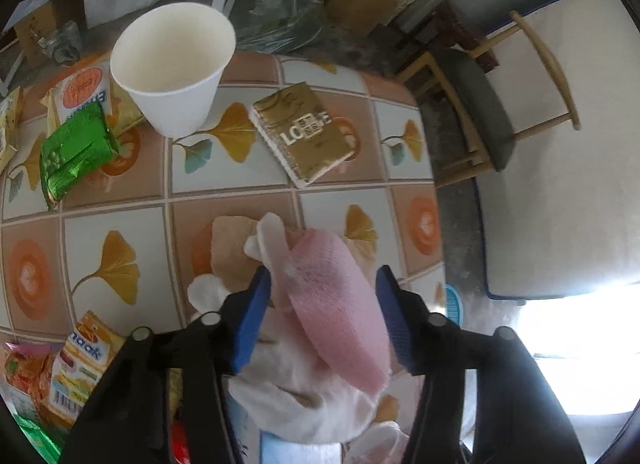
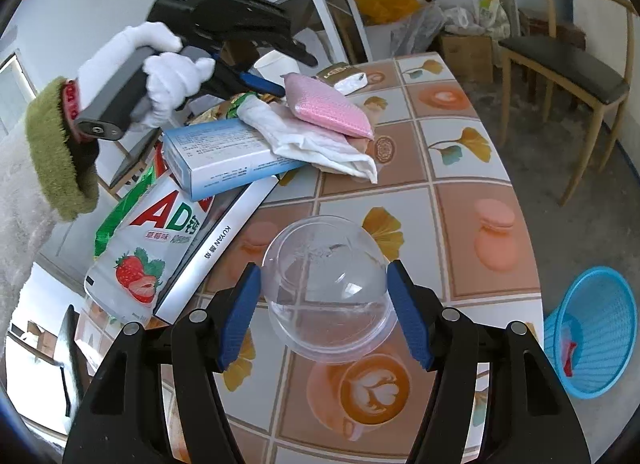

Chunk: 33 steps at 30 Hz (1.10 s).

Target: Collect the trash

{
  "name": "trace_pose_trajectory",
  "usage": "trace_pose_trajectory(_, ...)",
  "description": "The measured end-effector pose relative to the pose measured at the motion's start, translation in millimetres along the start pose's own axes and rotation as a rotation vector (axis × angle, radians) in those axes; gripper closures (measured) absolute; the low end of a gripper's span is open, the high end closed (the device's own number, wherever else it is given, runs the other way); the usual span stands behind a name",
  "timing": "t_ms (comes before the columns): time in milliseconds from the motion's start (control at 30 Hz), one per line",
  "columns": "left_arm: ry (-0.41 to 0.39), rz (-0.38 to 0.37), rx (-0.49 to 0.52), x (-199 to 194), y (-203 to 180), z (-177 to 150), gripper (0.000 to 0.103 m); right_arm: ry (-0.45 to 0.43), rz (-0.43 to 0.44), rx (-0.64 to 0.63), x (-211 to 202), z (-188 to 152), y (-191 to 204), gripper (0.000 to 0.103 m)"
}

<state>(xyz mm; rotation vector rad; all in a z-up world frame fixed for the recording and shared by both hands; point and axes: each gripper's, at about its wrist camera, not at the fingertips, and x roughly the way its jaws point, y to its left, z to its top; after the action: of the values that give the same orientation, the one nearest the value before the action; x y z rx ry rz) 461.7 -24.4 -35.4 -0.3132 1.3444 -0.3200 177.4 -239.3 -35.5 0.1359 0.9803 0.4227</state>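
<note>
Two pieces of trash concern me: the clear plastic dome lid (image 2: 328,288) sits clamped between my right gripper (image 2: 324,312) pads above the tiled table (image 2: 460,199), and the pink sponge (image 1: 340,304) lies on a white cloth (image 1: 304,396) between my left gripper (image 1: 324,316) fingers, jaws part open, one pad touching, not squeezing. Beyond stand a white paper cup (image 1: 176,67) and a gold notebook (image 1: 304,135); a blue basket (image 2: 596,328) sits on the floor.

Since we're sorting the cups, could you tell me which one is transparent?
The clear plastic cup held between the right gripper fingers; the paper cup is opaque white.
</note>
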Motion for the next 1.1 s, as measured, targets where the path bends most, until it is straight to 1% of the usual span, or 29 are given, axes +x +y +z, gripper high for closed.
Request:
trace_pose_trajectory(33,0.003,0.006,-0.004,2,1,0,0.058,-0.001,0.005,0.002,0,0,-1,0.042)
trace_pose_trajectory(67,0.005,0.006,-0.007,3,2,1,0.062,-0.002,0.01,0.005,-1,0,-2,0.042)
trace_pose_trajectory(100,0.009,0.008,-0.011,5,4,2,0.07,-0.003,0.013,0.007,-1,0,-3,0.042)
trace_pose_trajectory(133,0.011,0.009,-0.011,5,5,2,0.072,-0.004,0.017,0.011,-1,0,-4,0.042)
trace_pose_trajectory(300,-0.019,-0.002,0.02,0,1,1,0.075,-0.011,0.026,0.021,-3,-1,-6,0.042)
trace_pose_trajectory(367,-0.041,-0.009,0.027,-5,-2,-1,0.075,-0.015,0.024,0.025,-4,-1,-6,0.042)
trace_pose_trajectory(500,-0.106,-0.027,0.058,-26,-13,-7,0.076,-0.023,0.015,0.028,-7,-2,-6,0.042)
trace_pose_trajectory(600,-0.175,-0.019,0.111,-49,-26,-17,0.076,-0.033,0.01,0.033,-14,-3,-7,0.043)
trace_pose_trajectory(700,-0.238,-0.01,0.165,-73,-42,-32,0.076,-0.048,0.01,0.041,-22,-4,-7,0.043)
trace_pose_trajectory(833,-0.311,-0.018,0.242,-108,-64,-62,0.076,-0.073,0.019,0.054,-38,-7,-6,0.043)
trace_pose_trajectory(1000,-0.356,-0.046,0.334,-133,-95,-99,0.076,-0.119,0.029,0.077,-70,-13,-10,0.043)
trace_pose_trajectory(1100,-0.355,-0.078,0.389,-137,-118,-123,0.076,-0.159,0.011,0.103,-94,-20,-20,0.043)
